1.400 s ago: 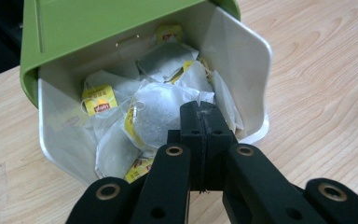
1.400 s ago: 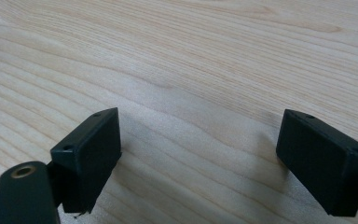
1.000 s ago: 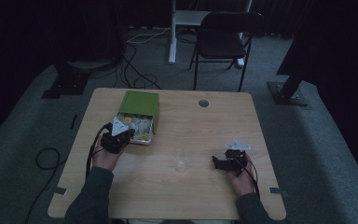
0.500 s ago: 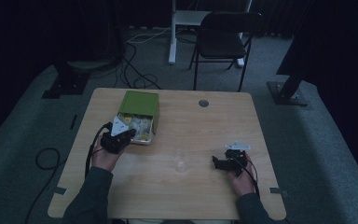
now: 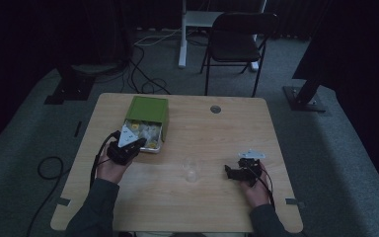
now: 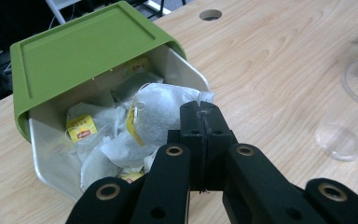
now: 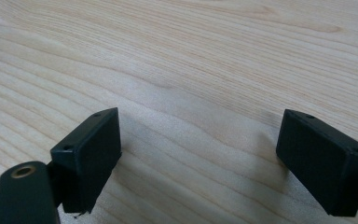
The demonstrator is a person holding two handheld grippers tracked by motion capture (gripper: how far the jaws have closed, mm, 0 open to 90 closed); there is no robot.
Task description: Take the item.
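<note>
- table (image 5: pixel 217 123): light wood, person's forearms in from near edge in high view; cable hole far side.
- tin (image 5: pixel 147 129): left-centre of table, green lid (image 6: pixel 84 51) slid toward far end, open end faces the person; long axis runs near-to-far. Left gripper view shows the tea bags (image 6: pixel 121 126) inside clearly; in high view they are a blur.
- left gripper (image 5: pixel 128 146): at tin's open near end, jaws pressed together on a tea bag's paper edge.
- right gripper (image 5: pixel 242 170): right side near edge, low over bare wood, jaws wide apart.
- clear cup (image 5: pixel 191 169): between the grippers, well apart from the tin.
</note>
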